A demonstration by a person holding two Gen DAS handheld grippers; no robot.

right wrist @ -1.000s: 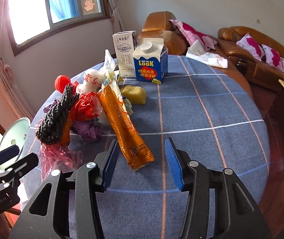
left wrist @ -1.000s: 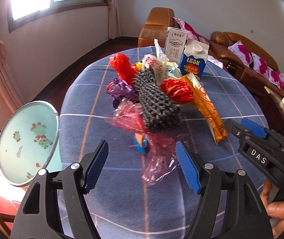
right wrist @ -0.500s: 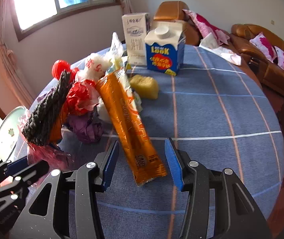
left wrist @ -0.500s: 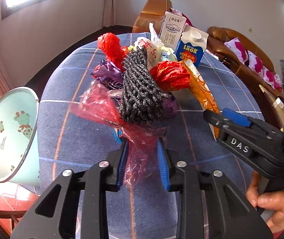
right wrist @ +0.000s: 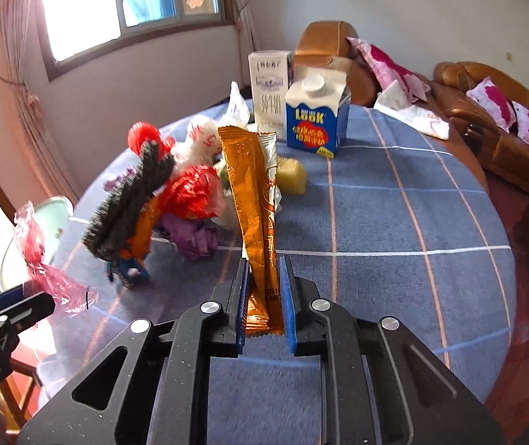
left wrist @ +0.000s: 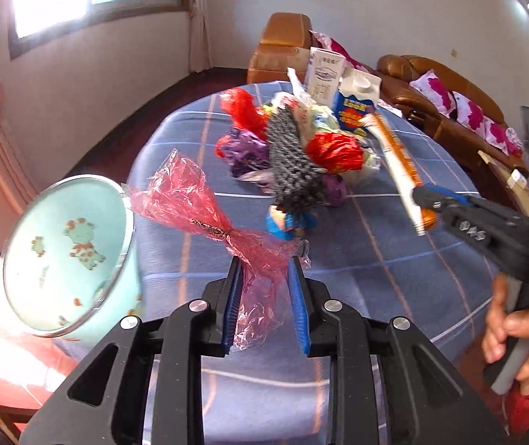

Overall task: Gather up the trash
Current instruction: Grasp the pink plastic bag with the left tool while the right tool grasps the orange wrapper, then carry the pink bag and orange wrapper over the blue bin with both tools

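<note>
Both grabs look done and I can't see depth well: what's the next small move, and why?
Probably swing the left hand-held gripper left over the bin: it pinches the pink cellophane, and the bin's mouth sits open beside it.

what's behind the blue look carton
A taller white carton stands just behind the blue carton, with a brown sofa beyond the table. The white carton's lower right is covered.
</note>
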